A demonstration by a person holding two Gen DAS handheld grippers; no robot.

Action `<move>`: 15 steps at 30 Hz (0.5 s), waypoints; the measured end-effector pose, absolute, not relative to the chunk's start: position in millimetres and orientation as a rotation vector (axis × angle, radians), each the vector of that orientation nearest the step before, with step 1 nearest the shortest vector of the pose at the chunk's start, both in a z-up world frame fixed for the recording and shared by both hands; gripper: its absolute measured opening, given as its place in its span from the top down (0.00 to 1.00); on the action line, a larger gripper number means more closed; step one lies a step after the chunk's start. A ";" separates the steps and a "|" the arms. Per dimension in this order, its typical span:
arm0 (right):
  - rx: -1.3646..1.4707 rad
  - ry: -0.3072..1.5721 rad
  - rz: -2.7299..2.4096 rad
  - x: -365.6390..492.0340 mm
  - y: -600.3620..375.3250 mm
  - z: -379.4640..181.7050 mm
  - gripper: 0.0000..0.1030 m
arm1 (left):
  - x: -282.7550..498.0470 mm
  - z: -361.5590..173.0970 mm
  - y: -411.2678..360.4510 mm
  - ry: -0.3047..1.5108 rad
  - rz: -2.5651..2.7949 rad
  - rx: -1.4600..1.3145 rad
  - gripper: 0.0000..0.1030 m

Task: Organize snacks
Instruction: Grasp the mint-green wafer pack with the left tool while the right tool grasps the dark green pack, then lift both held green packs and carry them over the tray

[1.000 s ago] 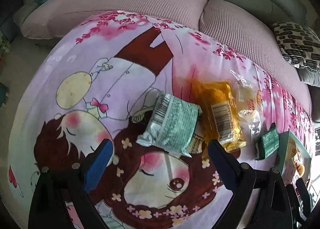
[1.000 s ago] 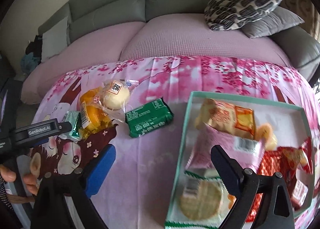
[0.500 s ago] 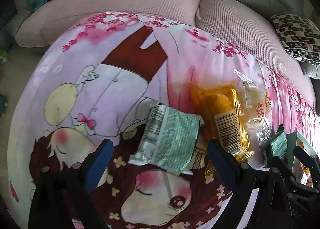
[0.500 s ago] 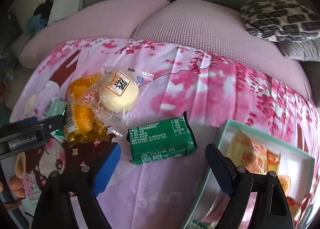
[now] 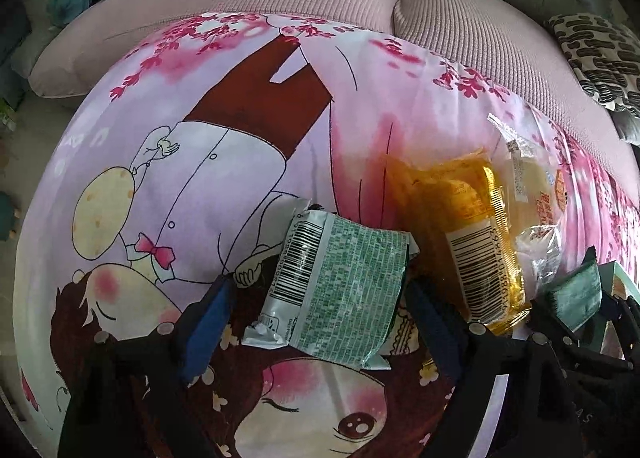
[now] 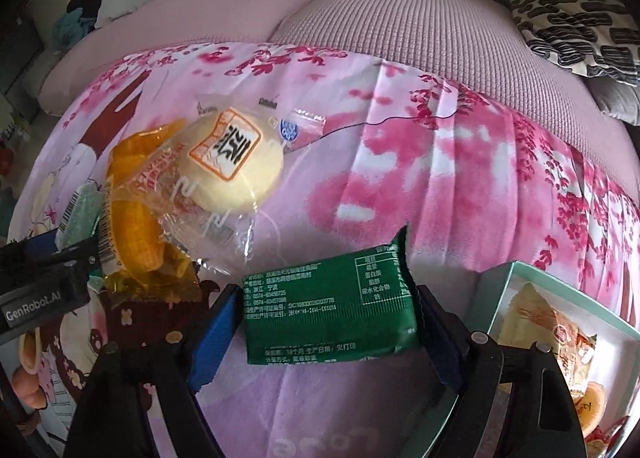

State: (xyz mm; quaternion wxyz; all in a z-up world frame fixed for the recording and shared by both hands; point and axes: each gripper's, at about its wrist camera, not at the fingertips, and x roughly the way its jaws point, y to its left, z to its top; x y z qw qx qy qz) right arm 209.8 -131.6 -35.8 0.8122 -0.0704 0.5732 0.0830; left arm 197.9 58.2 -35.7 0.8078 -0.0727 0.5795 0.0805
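right wrist view: teal box [image 6: 496, 290] at lower right already holds several snacks; four packets remain on the printed blanket [image 6: 400, 161]. right gripper [image 6: 320, 322] jaws closing around the dark green packet [image 6: 328, 314], grip not confirmed. left wrist view alone shows the left gripper [image 5: 316, 310] jaws closing around the pale green packet [image 5: 344, 286], contact unconfirmed.

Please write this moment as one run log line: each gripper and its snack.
left gripper: closing around pale green packet | right gripper: closing around dark green packet | box: beside right gripper
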 end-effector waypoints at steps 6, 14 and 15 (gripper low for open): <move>-0.103 1.216 0.166 203.7 -139.1 -32.2 0.28 | 202.9 -37.5 49.7 1.226 0.196 -0.112 0.29; -0.070 1.212 0.132 188.6 -142.5 -31.0 0.30 | 202.8 -31.9 45.2 1.216 0.193 -0.105 0.48; -0.065 1.212 0.129 186.4 -141.5 -30.6 0.30 | 202.0 -30.8 45.1 1.216 0.194 -0.106 0.49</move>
